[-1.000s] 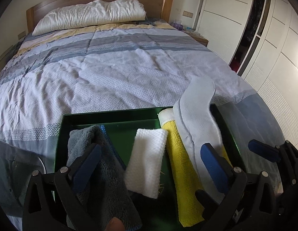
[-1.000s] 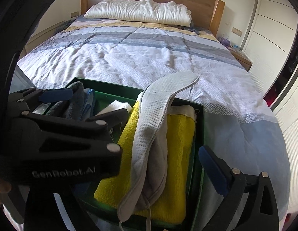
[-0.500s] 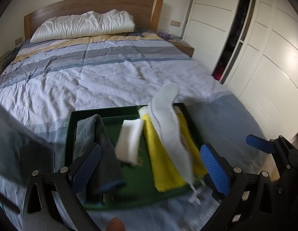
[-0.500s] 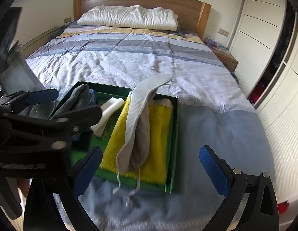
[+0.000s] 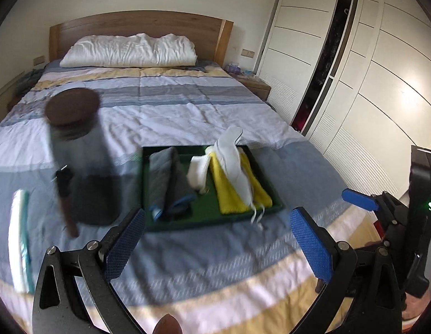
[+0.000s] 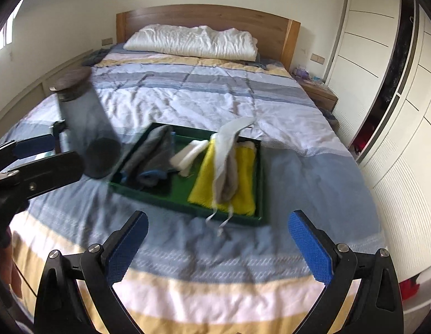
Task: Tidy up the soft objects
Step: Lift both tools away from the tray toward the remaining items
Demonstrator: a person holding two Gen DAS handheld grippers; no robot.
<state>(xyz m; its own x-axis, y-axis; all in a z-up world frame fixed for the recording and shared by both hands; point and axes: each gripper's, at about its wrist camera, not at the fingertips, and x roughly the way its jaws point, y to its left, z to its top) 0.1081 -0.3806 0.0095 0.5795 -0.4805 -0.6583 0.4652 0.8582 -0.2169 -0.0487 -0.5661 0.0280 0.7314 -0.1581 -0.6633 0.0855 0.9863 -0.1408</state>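
Green tray (image 5: pixel 212 221) of folded cloths on bed, blurred dark jar (image 5: pixel 79 153) beside it (contents unreadable), left gripper (image 5: pixel 215 236) and right gripper (image 6: pixel 218 245) both spread wide, empty.

My left view smears the tall dark-lidded jar (image 5: pixel 79 161); glass contents unreadable. A brown-handled tool (image 5: pixel 66 203) leans in front of it, its type unclear. The white-and-teal strip (image 5: pixel 19 239) at far left is too blurred to identify. The yellow cloth (image 6: pixel 226 178) lies partly hidden under the grey-white piece (image 6: pixel 226 156). Frame bottom cuts off my left gripper (image 5: pixel 215 239) and right gripper (image 6: pixel 218 242) bodies.
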